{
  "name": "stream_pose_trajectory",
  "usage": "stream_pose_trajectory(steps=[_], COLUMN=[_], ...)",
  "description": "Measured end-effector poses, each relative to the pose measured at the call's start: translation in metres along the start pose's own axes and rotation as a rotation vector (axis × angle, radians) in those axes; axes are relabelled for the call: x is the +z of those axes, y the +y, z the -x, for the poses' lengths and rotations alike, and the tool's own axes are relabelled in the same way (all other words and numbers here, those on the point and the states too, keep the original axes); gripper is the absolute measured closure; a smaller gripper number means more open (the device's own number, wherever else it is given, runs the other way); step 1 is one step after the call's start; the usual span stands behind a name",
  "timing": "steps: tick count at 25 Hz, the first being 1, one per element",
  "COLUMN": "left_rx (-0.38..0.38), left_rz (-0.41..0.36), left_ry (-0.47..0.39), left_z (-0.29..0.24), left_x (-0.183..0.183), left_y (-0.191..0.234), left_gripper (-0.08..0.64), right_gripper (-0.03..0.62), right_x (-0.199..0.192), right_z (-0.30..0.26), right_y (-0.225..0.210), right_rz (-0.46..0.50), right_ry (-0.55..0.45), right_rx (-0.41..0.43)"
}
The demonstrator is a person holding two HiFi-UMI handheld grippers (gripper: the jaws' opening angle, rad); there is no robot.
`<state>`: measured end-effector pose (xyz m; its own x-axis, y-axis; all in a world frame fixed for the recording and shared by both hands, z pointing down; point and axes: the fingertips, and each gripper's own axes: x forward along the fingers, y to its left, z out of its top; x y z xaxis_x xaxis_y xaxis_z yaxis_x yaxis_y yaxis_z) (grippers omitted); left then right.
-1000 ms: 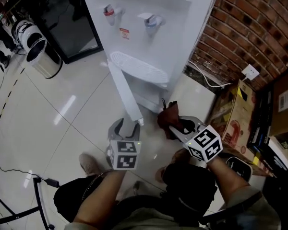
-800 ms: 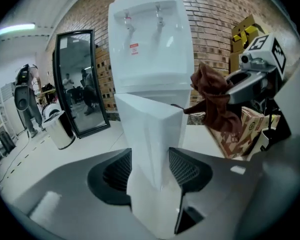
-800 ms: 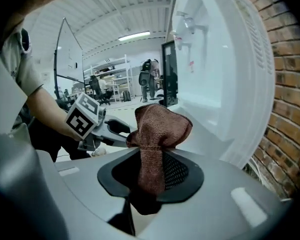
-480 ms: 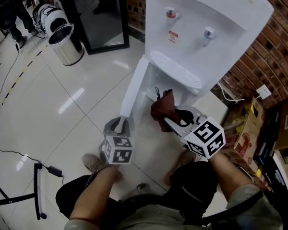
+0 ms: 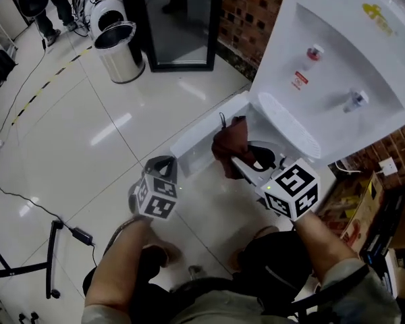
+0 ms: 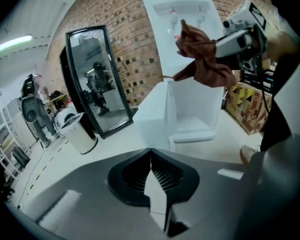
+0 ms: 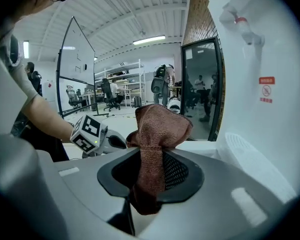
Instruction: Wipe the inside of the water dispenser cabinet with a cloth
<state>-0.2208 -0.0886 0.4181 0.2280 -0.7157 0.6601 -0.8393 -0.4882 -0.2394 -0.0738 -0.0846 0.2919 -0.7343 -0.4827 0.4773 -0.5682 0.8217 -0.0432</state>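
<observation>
The white water dispenser (image 5: 337, 66) stands at the upper right, its lower cabinet door (image 5: 202, 137) swung wide open to the left. My right gripper (image 5: 239, 159) is shut on a brown cloth (image 5: 229, 142), held just in front of the cabinet opening. From its own camera the cloth (image 7: 152, 149) bunches up out of the closed jaws. My left gripper (image 5: 162, 163) hangs left of the door, apart from it, shut with nothing in it. In its own view the left gripper (image 6: 151, 156) faces the open cabinet (image 6: 200, 109).
A steel bin (image 5: 121, 52) and a black-framed mirror (image 5: 182, 19) stand at the back left. Cardboard boxes (image 5: 354, 214) sit by the brick wall on the right. A cable (image 5: 13, 201) runs over the tiled floor at the left.
The left gripper was at the door's edge with open jaws; the door has swung wide, and the gripper has shut and drawn away left. The right gripper rose with the cloth toward the cabinet.
</observation>
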Motion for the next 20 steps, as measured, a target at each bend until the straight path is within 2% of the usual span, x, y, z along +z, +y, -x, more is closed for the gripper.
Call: stream_pose_trajectory(steps=[3, 5, 8, 10, 13, 15, 18, 20], left_rx=[-0.055, -0.129, -0.211, -0.213, -0.174, -0.185, -0.200, -0.197], left_rz=[-0.026, -0.013, -0.017, -0.013, -0.010, -0.008, -0.002, 0.007], left_ry=[-0.008, -0.010, -0.021, -0.031, -0.050, -0.067, -0.093, -0.102], left_z=[0.012, 0.026, 0.035, 0.029, 0.022, 0.021, 0.020, 0.019], left_x=[0.008, 0.013, 0.020, 0.022, 0.023, 0.024, 0.025, 0.024], left_y=[0.004, -0.002, -0.014, -0.012, 0.002, 0.006, 0.007, 0.010], left_gripper=[0.557, 0.547, 0.444, 0.433, 0.426, 0.431, 0.433, 0.437], right_gripper=[0.476, 0.474, 0.474, 0.474, 0.474, 0.474, 0.474, 0.474], right_x=[0.033, 0.057, 0.072, 0.068, 0.049, 0.032, 0.018, 0.018], right_z=[-0.021, -0.037, -0.064, -0.083, -0.108, -0.119, -0.128, -0.129], right_y=[-0.003, 0.007, 0.026, 0.040, 0.057, 0.061, 0.046, 0.027], right_rz=[-0.006, 0.001, 0.015, 0.018, 0.037, 0.050, 0.034, 0.005], right_ry=[-0.033, -0.063, -0.086, -0.069, -0.003, 0.043, 0.049, 0.027], right_rx=[-0.012, 0.008, 0.047, 0.080, 0.148, 0.174, 0.149, 0.091])
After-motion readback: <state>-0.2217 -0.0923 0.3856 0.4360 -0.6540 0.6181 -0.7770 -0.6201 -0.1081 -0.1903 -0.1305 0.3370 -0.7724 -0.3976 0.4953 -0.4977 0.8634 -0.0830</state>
